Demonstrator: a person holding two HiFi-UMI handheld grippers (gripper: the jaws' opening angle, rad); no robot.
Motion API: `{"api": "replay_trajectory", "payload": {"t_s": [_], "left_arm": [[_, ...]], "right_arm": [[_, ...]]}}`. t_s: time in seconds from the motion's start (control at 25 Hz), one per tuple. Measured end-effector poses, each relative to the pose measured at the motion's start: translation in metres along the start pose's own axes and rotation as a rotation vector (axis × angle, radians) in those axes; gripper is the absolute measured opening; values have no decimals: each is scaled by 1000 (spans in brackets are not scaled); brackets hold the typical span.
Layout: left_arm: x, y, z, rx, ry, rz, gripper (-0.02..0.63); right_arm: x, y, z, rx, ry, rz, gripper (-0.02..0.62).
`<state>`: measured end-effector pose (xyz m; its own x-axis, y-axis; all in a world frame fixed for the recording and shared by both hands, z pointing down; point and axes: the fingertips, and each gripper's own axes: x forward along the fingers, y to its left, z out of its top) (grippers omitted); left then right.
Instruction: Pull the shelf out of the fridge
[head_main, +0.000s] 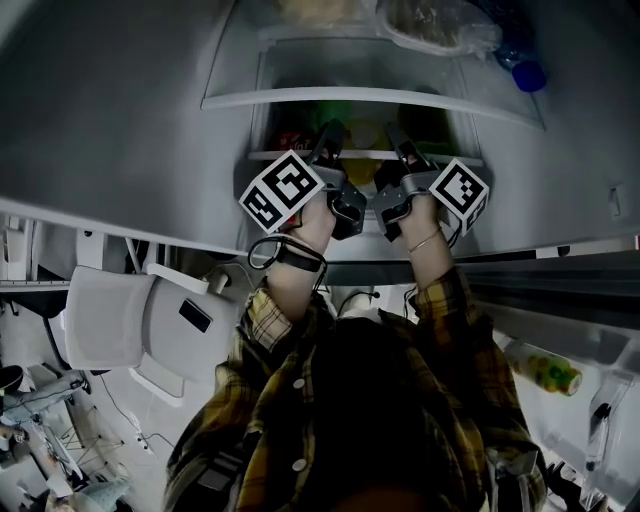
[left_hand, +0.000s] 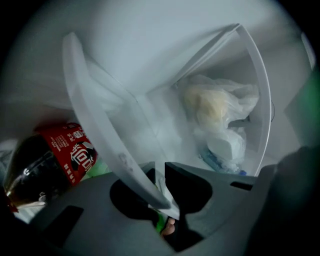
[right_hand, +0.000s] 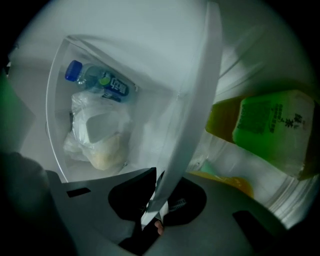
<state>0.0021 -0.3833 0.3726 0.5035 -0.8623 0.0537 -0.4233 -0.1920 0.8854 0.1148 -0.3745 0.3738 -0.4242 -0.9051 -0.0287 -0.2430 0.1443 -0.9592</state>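
Left tool clenched on front edge of shelf. Right tool clenched on same edge. Shelf seated inside fridge. Bagged food to one side of it, cola bottle and green carton to the other.

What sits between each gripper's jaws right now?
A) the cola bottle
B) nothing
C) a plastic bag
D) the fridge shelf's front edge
D: in each gripper view the white front edge of the shelf runs between the jaws, and the left gripper and right gripper are both clamped on it.
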Motion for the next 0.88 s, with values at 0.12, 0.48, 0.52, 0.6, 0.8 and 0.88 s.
{"api": "replay_trajectory", "payload": {"t_s": [0.12,0.48,0.52,0.6,0.8,0.88], "left_arm": [[-1,0,1,-43,-19,-4,64],[-7,-3,0,-69,-27,-7,55],[-8,-4,0,-73,-26,-12,55],[-10,-4,-2,-76,-22,-16,54],[-16,-3,-5,-81,-29,-11,52],[-19,-3,-7,-84,-29,-9,52]], "right_arm": [[-1,1,0,41,-18,4,48],[-5,4,-2,87,-20,24,38],[-6,5,-2,85,-21,24,38],[-8,5,-3,83,-24,27,38],[-15,2,-7,99,-27,22,37],[-17,4,-9,98,-21,28,37]]}}
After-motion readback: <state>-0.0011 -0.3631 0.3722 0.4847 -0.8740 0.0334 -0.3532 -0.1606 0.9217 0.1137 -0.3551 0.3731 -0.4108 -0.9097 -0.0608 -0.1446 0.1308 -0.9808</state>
